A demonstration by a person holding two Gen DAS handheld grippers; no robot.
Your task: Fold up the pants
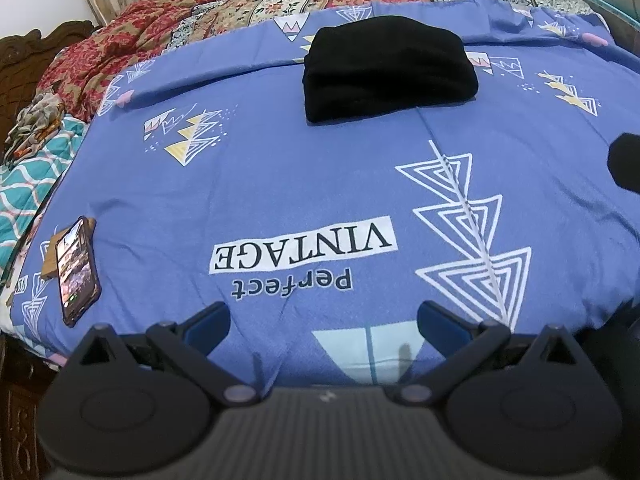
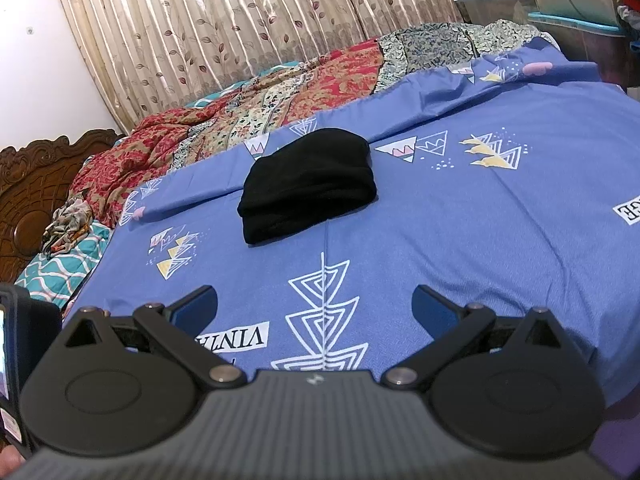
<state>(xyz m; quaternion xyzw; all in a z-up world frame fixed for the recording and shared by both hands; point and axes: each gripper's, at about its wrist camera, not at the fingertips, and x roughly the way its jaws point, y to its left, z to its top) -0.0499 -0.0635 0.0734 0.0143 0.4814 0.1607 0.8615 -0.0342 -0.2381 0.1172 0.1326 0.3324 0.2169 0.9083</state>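
The black pants (image 1: 390, 68) lie folded into a compact bundle on the blue patterned bedsheet (image 1: 280, 184), toward its far side. They also show in the right wrist view (image 2: 310, 184), left of centre. My left gripper (image 1: 324, 320) is open and empty, held back over the near edge of the bed, well short of the pants. My right gripper (image 2: 314, 306) is open and empty too, also near the front of the sheet (image 2: 460, 232) and apart from the pants.
A phone (image 1: 76, 268) lies on a brown card at the sheet's left edge. A red floral quilt (image 1: 120, 56) and a teal patterned cover (image 1: 28, 184) are bunched behind and left. A carved wooden headboard (image 2: 32, 184) and curtains (image 2: 240, 20) stand beyond.
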